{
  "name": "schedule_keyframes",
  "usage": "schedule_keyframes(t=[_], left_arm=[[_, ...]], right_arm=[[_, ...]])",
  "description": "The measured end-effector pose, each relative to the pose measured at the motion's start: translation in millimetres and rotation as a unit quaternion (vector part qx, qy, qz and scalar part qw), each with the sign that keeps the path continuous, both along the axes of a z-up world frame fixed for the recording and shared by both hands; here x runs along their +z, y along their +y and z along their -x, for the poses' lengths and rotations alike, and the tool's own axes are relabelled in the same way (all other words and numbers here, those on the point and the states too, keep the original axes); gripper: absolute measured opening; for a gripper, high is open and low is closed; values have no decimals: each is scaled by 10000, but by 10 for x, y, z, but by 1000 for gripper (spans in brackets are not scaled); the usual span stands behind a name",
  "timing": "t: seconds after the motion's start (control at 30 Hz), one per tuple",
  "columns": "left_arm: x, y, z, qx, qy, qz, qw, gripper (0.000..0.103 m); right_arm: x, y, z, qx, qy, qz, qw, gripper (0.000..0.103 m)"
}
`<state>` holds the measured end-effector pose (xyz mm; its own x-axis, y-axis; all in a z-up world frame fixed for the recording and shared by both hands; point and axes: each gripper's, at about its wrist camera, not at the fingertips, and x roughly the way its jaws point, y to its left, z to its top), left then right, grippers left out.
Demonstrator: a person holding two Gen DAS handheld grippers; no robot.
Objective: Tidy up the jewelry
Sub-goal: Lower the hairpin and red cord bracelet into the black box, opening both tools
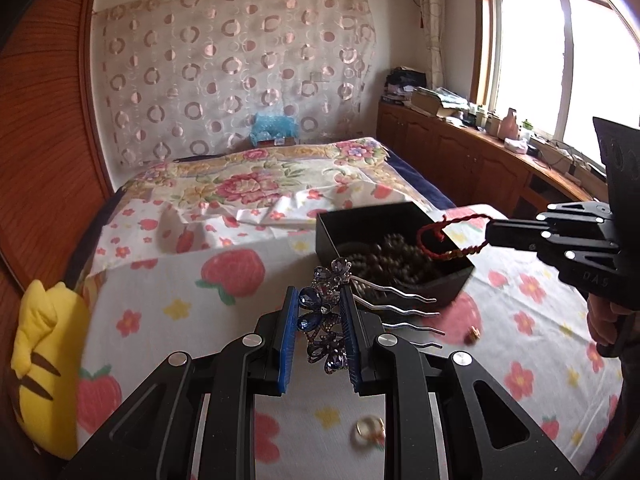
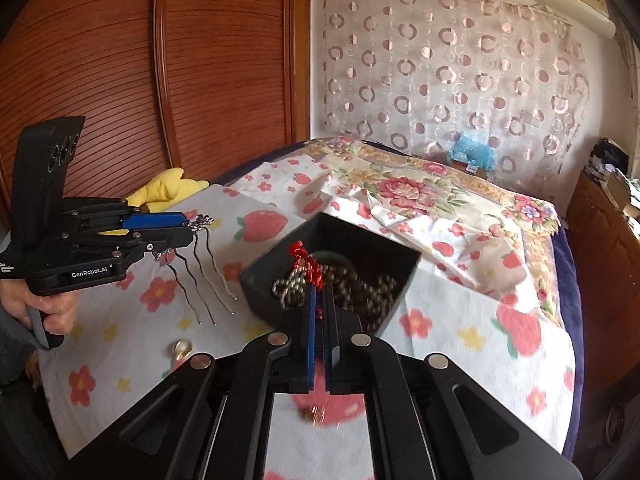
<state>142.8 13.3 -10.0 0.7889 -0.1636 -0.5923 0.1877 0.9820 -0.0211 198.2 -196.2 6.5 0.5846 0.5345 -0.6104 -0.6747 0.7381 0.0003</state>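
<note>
My left gripper (image 1: pixel 318 292) is shut on a blue jewelled hair comb (image 1: pixel 326 316), its silver prongs (image 1: pixel 404 312) pointing right; it hangs above the bed, left of the box. The comb also shows in the right wrist view (image 2: pixel 200 264). My right gripper (image 2: pixel 320 286) is shut on a red braided cord bracelet (image 2: pixel 308 264) and holds it over an open black box (image 2: pixel 332 276). The bracelet (image 1: pixel 448 236) loops over the box (image 1: pixel 384 248) in the left wrist view too. Dark beads (image 1: pixel 396 260) lie in the box.
A gold ring (image 1: pixel 368 432) and a small gold piece (image 1: pixel 474 334) lie on the strawberry-print sheet (image 1: pixel 200 300). A yellow plush (image 1: pixel 40 364) sits at the bed's left edge. A wooden wardrobe (image 2: pixel 160 60) stands left, a cluttered wooden counter (image 1: pixel 500 152) right.
</note>
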Motion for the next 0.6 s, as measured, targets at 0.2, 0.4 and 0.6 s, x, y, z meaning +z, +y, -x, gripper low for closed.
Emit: schedule_keyframes(t=[0.2, 0.4, 0.6], left_arm=[[79, 14, -277, 53, -69, 4, 10000, 20], [141, -29, -617, 45, -84, 11, 10000, 20], [91, -280, -911, -196, 38, 11, 9998, 20]], right_arm=[[-133, 79, -313, 368, 508, -153, 9979, 3], [-422, 85, -474, 320, 780, 148, 9963, 5], [-391, -135, -490, 82, 695, -49, 9975, 32]])
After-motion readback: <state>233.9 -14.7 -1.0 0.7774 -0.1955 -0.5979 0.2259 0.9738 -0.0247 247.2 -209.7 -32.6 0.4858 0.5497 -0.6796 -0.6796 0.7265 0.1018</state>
